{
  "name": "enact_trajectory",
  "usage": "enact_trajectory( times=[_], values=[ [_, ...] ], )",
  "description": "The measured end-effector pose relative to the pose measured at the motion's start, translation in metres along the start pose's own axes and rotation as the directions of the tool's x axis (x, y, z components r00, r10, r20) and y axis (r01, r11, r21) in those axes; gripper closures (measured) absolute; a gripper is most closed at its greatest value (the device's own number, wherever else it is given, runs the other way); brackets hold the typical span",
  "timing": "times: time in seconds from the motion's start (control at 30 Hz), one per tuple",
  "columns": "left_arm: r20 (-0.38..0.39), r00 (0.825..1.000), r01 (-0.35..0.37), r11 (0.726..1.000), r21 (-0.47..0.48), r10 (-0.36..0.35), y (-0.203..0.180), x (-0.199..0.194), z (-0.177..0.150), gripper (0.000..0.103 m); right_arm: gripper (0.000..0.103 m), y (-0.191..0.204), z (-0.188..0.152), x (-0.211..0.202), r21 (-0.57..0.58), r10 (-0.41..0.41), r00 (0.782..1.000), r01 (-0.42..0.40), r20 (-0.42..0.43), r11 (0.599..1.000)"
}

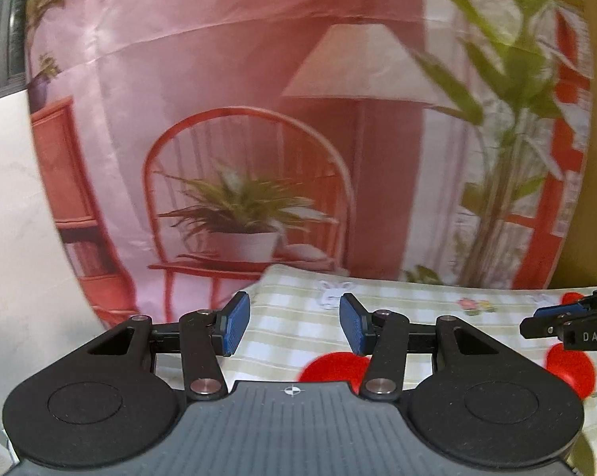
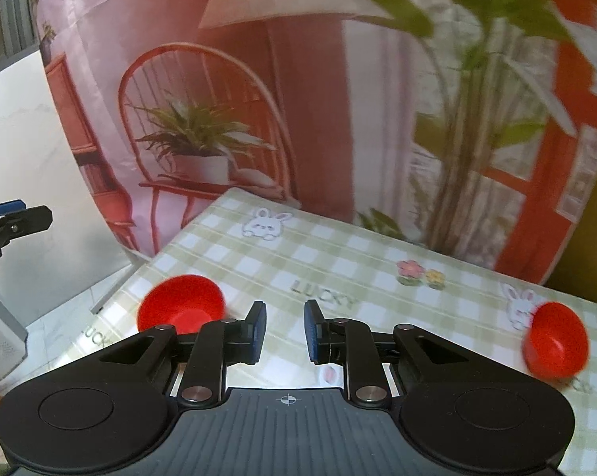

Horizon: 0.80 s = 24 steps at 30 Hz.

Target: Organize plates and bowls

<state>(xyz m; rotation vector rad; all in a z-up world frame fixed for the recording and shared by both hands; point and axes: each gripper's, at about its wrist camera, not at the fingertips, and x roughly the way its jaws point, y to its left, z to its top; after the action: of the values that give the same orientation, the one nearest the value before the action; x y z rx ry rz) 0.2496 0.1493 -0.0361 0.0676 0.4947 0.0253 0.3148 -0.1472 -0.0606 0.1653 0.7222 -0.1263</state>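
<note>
Right gripper [image 2: 285, 327] empty; red bowls [image 2: 180, 304] upright.

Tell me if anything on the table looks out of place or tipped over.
The red bowl on the right looks tilted on its side, its opening facing sideways, while the red bowl on the left sits upright. Nothing looks spilled or broken.

Two round red plastic bowls [image 2: 180, 303] [image 2: 556, 339] sit well apart on one green-checked tablecloth [image 2: 338, 269]. One printed fabric backdrop [image 2: 259, 79] hangs behind it.

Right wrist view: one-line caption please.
Empty right gripper above checked tablecloth, two red bowls apart on it.
</note>
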Motion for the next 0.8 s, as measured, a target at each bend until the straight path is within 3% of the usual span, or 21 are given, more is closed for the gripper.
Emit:
enact_trajectory(
  times=[0.43, 0.8],
  values=[
    [-0.067, 0.998, -0.024, 0.999, -0.028, 0.022, 0.060, 0.068, -0.016, 0.051, 0.083, 0.060, 0.024, 0.094, -0.072, 0.045, 0.998, -0.049, -0.051, 0.996],
    [-0.192, 0.975, 0.094, 0.991, -0.095, -0.111, 0.044, 0.132, -0.068, 0.050, 0.083, 0.056, -0.003, 0.163, -0.030, 0.007, 0.985, -0.013, -0.171, 0.999]
  ],
)
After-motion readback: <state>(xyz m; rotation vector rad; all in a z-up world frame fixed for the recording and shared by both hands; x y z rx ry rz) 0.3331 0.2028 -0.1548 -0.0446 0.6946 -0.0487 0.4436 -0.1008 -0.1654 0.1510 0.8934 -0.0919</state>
